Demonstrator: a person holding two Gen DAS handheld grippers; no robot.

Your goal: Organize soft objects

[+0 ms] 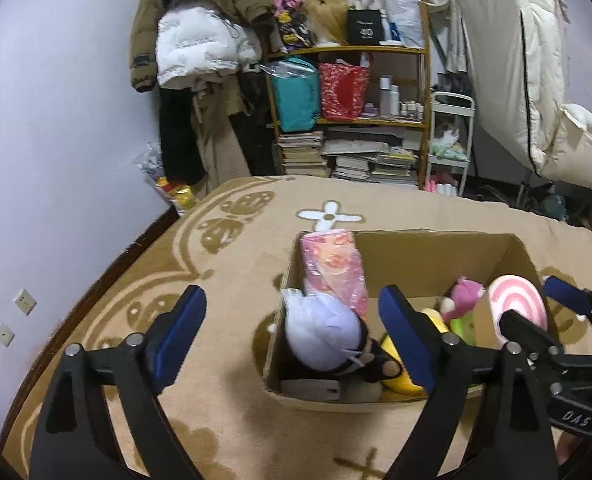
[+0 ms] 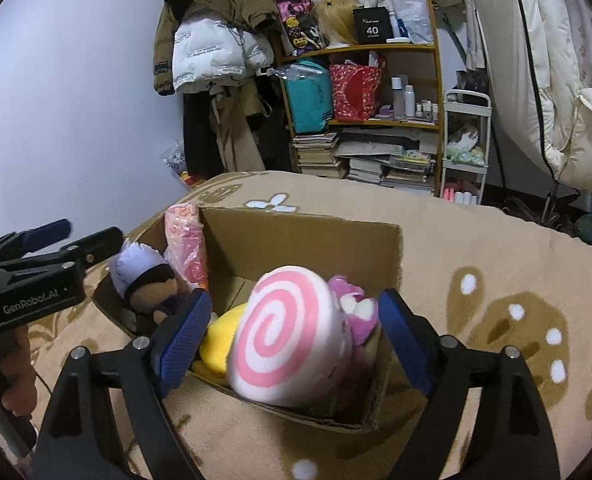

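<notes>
An open cardboard box (image 1: 408, 248) (image 2: 296, 232) stands on a beige patterned blanket. In it are a pale-purple-haired doll (image 1: 328, 336) (image 2: 144, 276), a pink wrapped roll (image 1: 334, 272) (image 2: 184, 240), a yellow plush (image 1: 400, 376) (image 2: 220, 340), a pink plush (image 1: 464, 296) (image 2: 356, 304) and a pink-and-white swirl cushion (image 1: 518, 304) (image 2: 292, 336). My left gripper (image 1: 296, 332) is open and empty at the box's near left corner, the doll between its fingers. My right gripper (image 2: 296, 332) is open around the swirl cushion, which rests in the box; its pads stand apart from it.
The blanket (image 1: 224, 248) covers a bed beside a white wall at the left. Behind it stand a wooden shelf (image 1: 348, 52) with bags, bottles and stacked books, hanging coats (image 1: 200, 40), a white cart (image 1: 452, 136) and a cream quilt (image 1: 536, 80).
</notes>
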